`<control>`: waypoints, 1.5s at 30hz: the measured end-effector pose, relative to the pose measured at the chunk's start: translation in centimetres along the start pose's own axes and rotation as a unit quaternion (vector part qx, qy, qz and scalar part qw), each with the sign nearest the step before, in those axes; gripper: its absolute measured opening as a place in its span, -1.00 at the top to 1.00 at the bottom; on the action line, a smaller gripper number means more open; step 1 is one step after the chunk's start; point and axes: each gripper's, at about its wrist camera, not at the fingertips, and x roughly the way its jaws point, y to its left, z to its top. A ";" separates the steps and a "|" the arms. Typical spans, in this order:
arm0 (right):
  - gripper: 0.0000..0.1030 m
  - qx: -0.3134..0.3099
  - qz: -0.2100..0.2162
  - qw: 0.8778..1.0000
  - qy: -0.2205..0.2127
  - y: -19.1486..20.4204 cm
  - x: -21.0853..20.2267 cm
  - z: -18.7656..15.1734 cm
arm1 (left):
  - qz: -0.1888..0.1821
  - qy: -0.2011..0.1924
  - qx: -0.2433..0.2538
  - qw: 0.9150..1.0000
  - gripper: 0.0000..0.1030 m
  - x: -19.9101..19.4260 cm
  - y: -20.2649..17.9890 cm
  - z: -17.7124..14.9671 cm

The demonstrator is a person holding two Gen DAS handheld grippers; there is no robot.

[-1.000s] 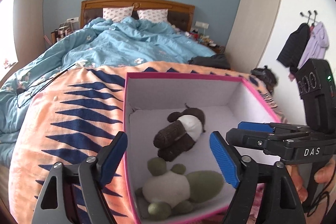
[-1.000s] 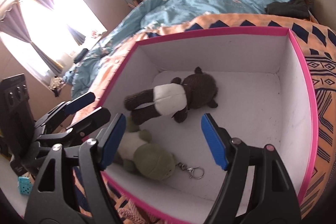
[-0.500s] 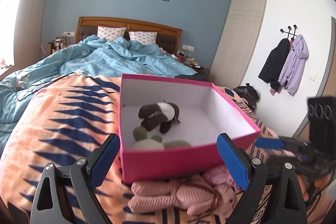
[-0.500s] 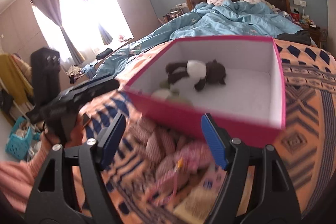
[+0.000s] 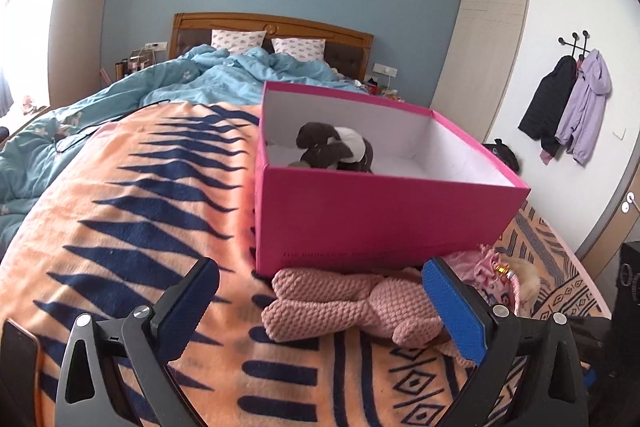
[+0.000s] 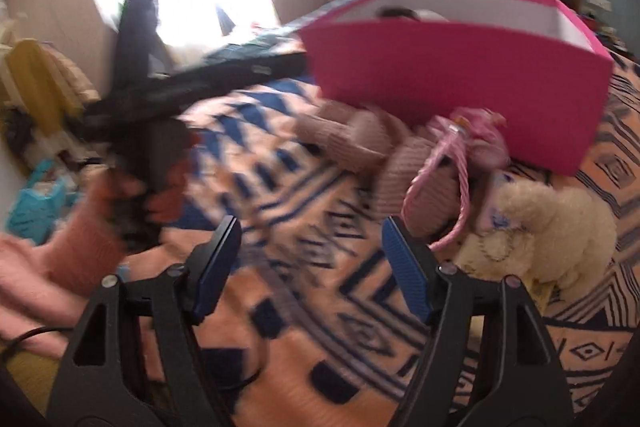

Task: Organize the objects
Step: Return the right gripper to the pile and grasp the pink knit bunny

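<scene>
A pink box (image 5: 380, 223) stands on the orange patterned blanket (image 5: 132, 211), with a brown and white plush (image 5: 336, 147) inside. A pink knitted plush (image 5: 340, 307) lies in front of the box, between my left gripper's (image 5: 324, 311) open, empty fingers and just beyond them. In the right wrist view the box (image 6: 460, 67), the knitted plush (image 6: 360, 143), a pink striped item (image 6: 460, 155) and a cream fluffy plush (image 6: 548, 227) show. My right gripper (image 6: 312, 267) is open and empty, low over the blanket, short of these toys. The view is motion-blurred.
The blue duvet (image 5: 168, 87) and pillows lie behind the box. Jackets (image 5: 568, 107) hang on the right wall. The left gripper's body and the hand holding it (image 6: 160, 131) appear at left in the right wrist view. A teal basket (image 6: 36, 203) is on the floor.
Both grippers have pulled back and down from over the box to low over the blanket in front of it. The toys outside the box came into view. Both stayed open.
</scene>
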 end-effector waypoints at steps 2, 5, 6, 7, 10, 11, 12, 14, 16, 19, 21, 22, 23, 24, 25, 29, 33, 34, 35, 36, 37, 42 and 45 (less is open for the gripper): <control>-0.44 0.015 -0.045 0.999 0.000 -0.7 0.4 -0.2 | 0.003 0.003 0.002 1.000 -1.00 -0.1 0.1 -0.3; -0.44 0.039 -0.088 0.995 -0.014 -2.0 0.4 0.1 | 0.004 0.008 0.010 1.000 -1.00 0.1 0.1 -0.7; -0.44 0.042 -0.093 0.995 -0.014 -2.2 0.5 0.2 | 0.003 0.010 0.012 1.000 -1.00 0.2 0.0 -0.8; -0.44 0.050 -0.084 0.995 -0.010 -2.7 0.8 0.4 | 0.002 0.012 0.014 1.000 -1.00 0.3 0.0 -0.9; -0.44 0.058 -0.088 0.994 -0.009 -3.0 1.8 1.0 | -0.001 0.016 0.024 1.000 -1.00 0.6 -0.4 -0.9; -0.44 0.058 -0.090 0.994 -0.011 -3.1 2.1 1.1 | -0.003 0.016 0.027 1.000 -1.00 0.6 -0.5 -1.0; -0.44 0.060 -0.088 0.994 -0.012 -3.2 2.3 1.1 | -0.006 0.016 0.029 0.999 -1.00 0.6 -0.7 -1.0; -0.44 0.063 -0.093 0.994 -0.013 -3.3 3.0 1.3 | -0.009 0.014 0.035 0.999 -1.00 0.5 -0.9 -1.0; -0.39 0.063 -0.096 0.993 -0.017 -3.4 3.4 1.3 | -0.011 0.016 0.040 0.999 -1.00 0.4 -1.1 -1.1; -0.05 0.065 -0.103 0.992 -0.012 -3.9 3.6 1.2 | -0.016 0.019 0.049 0.999 -1.00 0.4 -1.3 -1.2; -0.03 0.069 -0.092 0.993 -0.008 -4.2 3.3 1.2 | -0.019 0.021 0.054 0.998 -1.00 0.3 -1.4 -1.3; -0.03 0.068 -0.085 0.994 -0.007 -4.1 3.1 1.1 | -0.023 0.022 0.058 0.998 -1.00 0.3 -1.6 -1.3; -0.02 0.069 -0.078 0.995 -0.007 -4.1 3.0 1.0 | -0.028 0.023 0.062 0.997 -1.00 0.2 -1.7 -1.4; -0.02 0.068 -0.071 0.995 -0.006 -4.1 2.6 0.8 | -0.032 0.024 0.066 0.997 -1.00 0.1 -1.8 -1.5; -0.02 0.066 -0.061 0.996 -0.006 -4.0 2.1 0.7 | -0.037 0.026 0.072 0.996 -1.00 -0.1 -2.0 -1.6; -0.02 0.063 -0.022 0.998 -0.006 -3.6 0.7 0.4 | -0.071 0.039 0.100 0.992 -1.00 -1.1 -2.8 -2.4; 0.00 0.060 0.015 0.998 -0.014 -3.2 -1.2 0.5 | -0.113 0.049 0.119 0.985 -1.00 -2.7 -3.8 -3.4; 0.01 0.059 0.020 0.998 -0.016 -3.0 -1.4 0.5 | -0.121 0.050 0.122 0.984 -0.99 -3.1 -4.0 -3.6; 0.01 0.060 0.026 0.998 -0.018 -2.9 -1.6 0.6 | -0.131 0.049 0.126 0.982 -0.98 -3.7 -4.3 -3.7; 0.02 0.059 0.031 0.998 -0.020 -2.6 -2.0 0.7 | -0.135 0.047 0.129 0.981 -0.95 -4.0 -4.5 -3.7; 0.02 0.057 0.038 0.997 -0.022 -2.4 -2.3 0.8 | -0.141 0.045 0.133 0.980 -0.93 -4.4 -4.8 -3.7; 0.03 0.046 0.055 0.997 -0.040 -1.3 -3.9 1.9 | -0.158 0.031 0.142 0.977 -0.68 -5.7 -5.8 -2.9; 0.04 0.046 0.059 0.996 -0.056 -1.2 -5.0 2.7 | -0.165 0.027 0.142 0.976 -0.68 -6.0 -6.0 -2.4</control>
